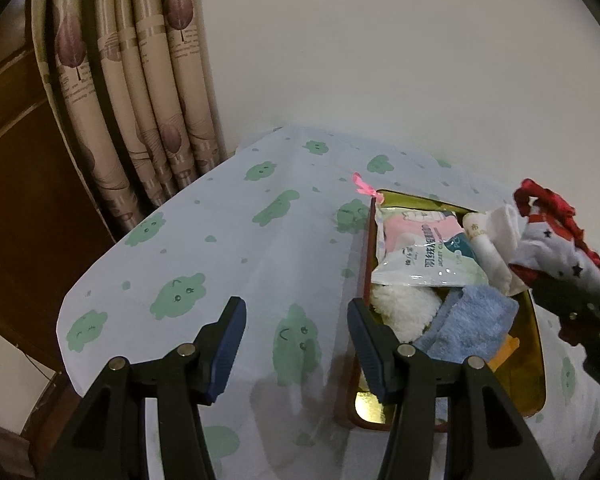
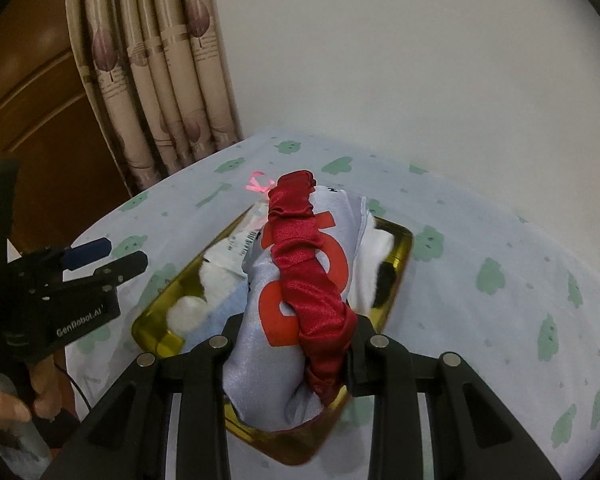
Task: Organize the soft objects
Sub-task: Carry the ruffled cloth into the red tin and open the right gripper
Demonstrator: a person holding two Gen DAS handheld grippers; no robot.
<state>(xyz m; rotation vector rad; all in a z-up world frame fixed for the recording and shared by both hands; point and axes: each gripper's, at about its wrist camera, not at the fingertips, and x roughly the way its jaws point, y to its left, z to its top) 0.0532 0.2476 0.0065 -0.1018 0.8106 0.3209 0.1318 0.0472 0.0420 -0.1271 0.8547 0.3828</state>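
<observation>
My right gripper (image 2: 292, 356) is shut on a grey satin pouch with a red ruffled trim (image 2: 300, 280) and holds it above the gold tray (image 2: 400, 248). The pouch also shows at the right edge of the left wrist view (image 1: 556, 256), over the tray (image 1: 534, 332). In the tray lie a wet-wipe packet (image 1: 420, 252), a white fluffy item (image 1: 404, 312), a blue towel (image 1: 472, 324) and a folded white cloth (image 1: 496, 248). My left gripper (image 1: 296, 344) is open and empty, over the tablecloth just left of the tray; it also shows in the right wrist view (image 2: 108, 256).
The table carries a pale cloth with green cloud prints (image 1: 228, 240). A pink ribbon (image 1: 362, 186) sticks up at the tray's far corner. Patterned curtains (image 1: 140, 100) and a brown wooden door (image 1: 16, 200) stand left; a white wall stands behind.
</observation>
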